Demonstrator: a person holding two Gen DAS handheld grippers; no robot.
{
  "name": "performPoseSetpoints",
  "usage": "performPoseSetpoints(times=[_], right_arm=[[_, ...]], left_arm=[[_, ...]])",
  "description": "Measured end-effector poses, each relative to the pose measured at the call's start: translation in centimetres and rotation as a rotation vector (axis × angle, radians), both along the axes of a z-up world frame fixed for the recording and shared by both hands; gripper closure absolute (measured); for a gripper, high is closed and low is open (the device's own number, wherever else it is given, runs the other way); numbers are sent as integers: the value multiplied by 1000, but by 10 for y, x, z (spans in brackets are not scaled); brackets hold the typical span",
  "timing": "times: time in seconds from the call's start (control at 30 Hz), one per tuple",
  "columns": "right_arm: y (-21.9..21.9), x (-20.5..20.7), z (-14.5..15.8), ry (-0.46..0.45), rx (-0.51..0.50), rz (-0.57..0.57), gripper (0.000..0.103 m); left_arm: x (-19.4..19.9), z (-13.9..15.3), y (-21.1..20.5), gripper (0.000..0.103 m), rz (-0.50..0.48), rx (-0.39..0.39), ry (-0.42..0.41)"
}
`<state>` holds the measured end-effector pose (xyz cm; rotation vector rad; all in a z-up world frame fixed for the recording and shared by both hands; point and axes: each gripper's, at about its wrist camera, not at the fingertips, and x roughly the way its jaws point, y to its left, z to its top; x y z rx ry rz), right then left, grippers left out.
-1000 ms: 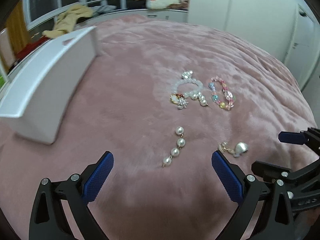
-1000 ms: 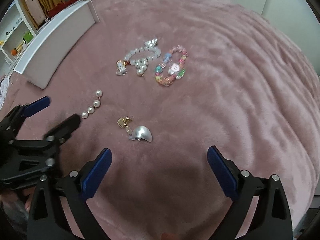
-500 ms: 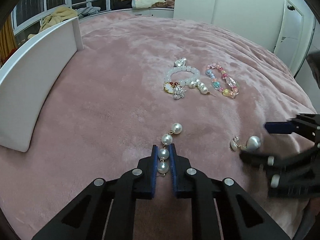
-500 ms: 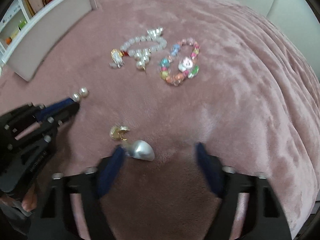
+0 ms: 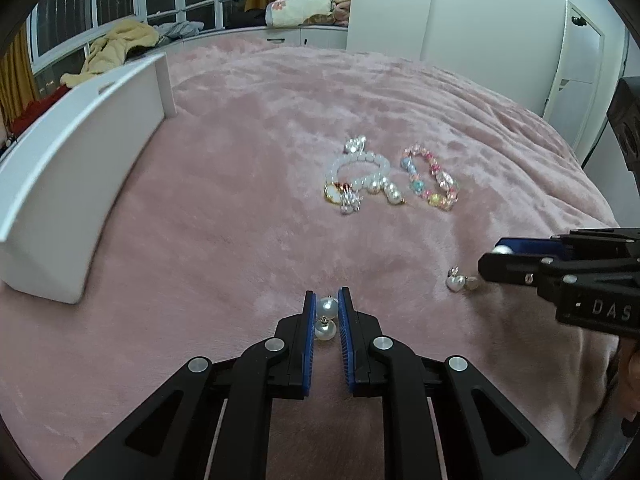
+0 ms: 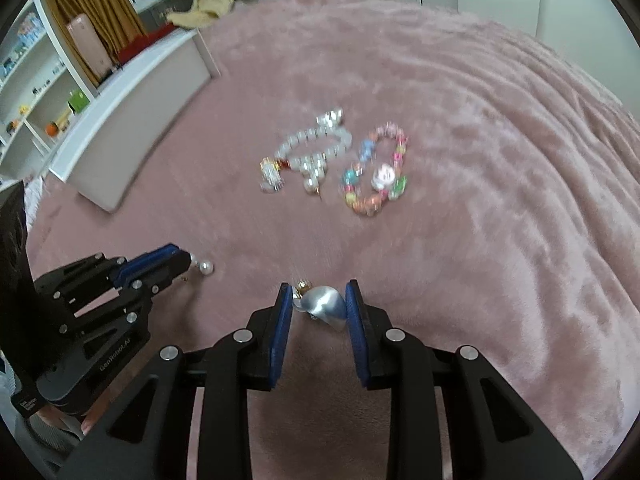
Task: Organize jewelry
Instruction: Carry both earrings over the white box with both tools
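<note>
My left gripper is shut on the pearl drop earring, low on the pink blanket. Two pearls show between its blue pads. From the right wrist view, one pearl sticks out past the left gripper. My right gripper has its jaws closing on the silver shell earring, and both pads touch it. Its gold end points forward. In the left wrist view, the right gripper reaches in from the right, with the earring's dangling part at its tip.
Farther out lie a white bead bracelet, a colourful bead bracelet and a gold and crystal earring. A white open box stands at the left on the blanket. Shelves and a window ledge lie beyond the bed.
Both grippers stood wide open above the blanket. The left one then shut on the pearl earring. The right one has narrowed around the silver earring.
</note>
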<state>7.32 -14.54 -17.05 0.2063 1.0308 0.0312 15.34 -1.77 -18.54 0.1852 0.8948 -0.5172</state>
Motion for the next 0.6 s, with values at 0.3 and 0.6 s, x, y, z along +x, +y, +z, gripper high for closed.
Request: performPoseSetpoints(times=[0.3,0.6], right_arm=[[10,-11,33,-129,-19,2,75],[-10,-20,78,-234,197,9,75]], left_arm=[[-1,37,14,87,19,3,-40],[13,86,30,87,47,32,-90]])
